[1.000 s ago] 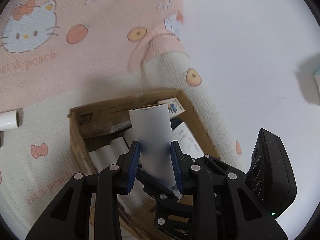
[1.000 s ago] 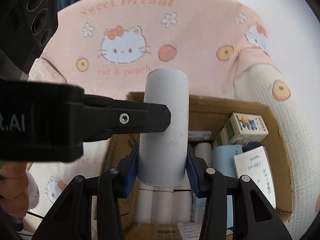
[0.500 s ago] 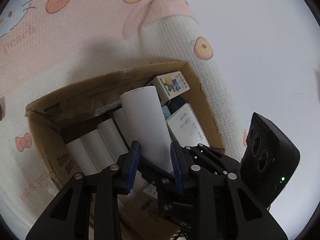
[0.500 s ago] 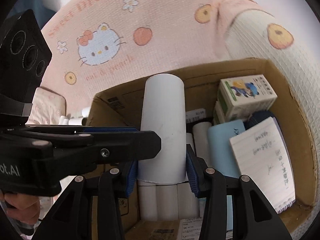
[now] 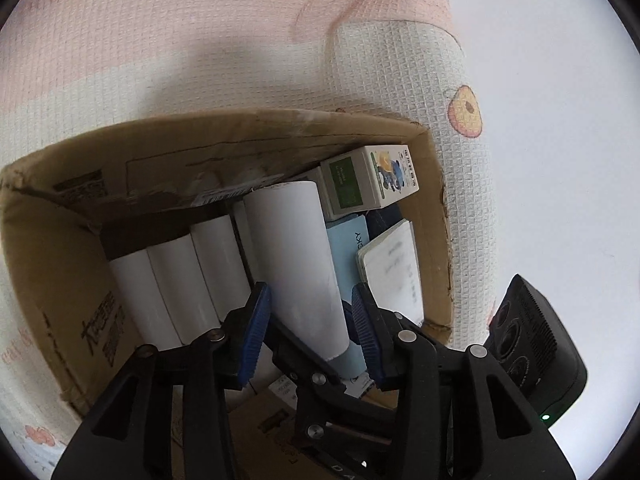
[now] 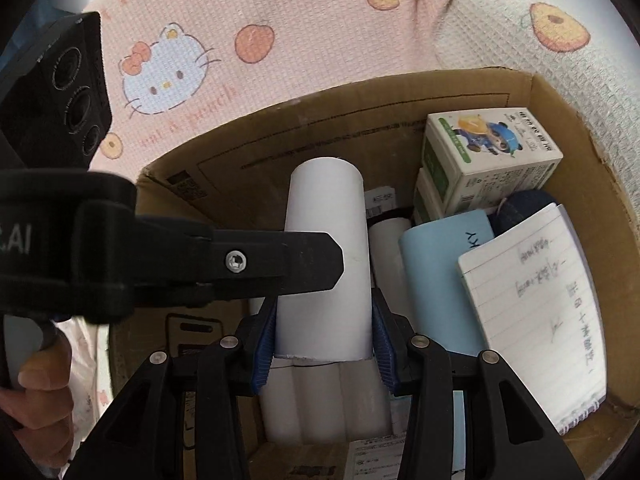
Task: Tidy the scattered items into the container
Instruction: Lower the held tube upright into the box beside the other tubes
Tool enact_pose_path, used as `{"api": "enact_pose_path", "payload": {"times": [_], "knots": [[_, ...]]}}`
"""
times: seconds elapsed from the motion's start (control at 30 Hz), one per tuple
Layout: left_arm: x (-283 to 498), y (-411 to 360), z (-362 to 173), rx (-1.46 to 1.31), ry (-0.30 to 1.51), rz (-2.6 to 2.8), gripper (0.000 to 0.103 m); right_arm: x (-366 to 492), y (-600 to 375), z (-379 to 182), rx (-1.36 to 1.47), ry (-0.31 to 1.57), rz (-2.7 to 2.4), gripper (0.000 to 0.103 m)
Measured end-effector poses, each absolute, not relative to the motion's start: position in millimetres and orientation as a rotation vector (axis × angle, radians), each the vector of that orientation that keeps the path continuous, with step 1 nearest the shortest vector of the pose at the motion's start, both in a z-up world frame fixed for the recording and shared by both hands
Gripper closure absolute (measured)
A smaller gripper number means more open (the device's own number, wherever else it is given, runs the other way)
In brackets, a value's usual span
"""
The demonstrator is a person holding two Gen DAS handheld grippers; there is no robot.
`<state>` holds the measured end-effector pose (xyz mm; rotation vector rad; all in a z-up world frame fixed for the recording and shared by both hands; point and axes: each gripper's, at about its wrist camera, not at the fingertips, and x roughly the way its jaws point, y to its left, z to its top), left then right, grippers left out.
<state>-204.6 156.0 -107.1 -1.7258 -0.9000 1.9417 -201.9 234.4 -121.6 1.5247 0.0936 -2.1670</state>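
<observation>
Both the left tool (image 5: 310,328) and right tool (image 6: 325,340) clamp one white tube (image 6: 325,264) inside the cardboard box (image 6: 400,96), beside a notebook (image 6: 532,300) and carton (image 6: 492,152).

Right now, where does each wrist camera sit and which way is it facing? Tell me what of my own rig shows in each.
Left wrist: rides the left gripper, looking down into the cardboard box; its fingers flank a white tube; the right unit's camera housing shows lower right.
Right wrist: rides the right gripper, looking down into the box; its fingers grip the tube; the left gripper's finger crosses from the left, hand below.
Shared: box, tube, green-and-white carton, notebook.
</observation>
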Motion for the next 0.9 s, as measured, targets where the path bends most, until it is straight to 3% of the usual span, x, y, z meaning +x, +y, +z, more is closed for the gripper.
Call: {"api": "enact_pose_path", "payload": {"times": [0.67,0.9], "knots": [[-210,175,-131,-1.782,-0.913,1.947,0.057,-214,260,-115,1.552,0.064,-2.156,0.061],[-221,185,-145,-1.92,-0.854,1.96,0.057,-208,263,-100,1.54,0.333,-2.239,0.06]]}}
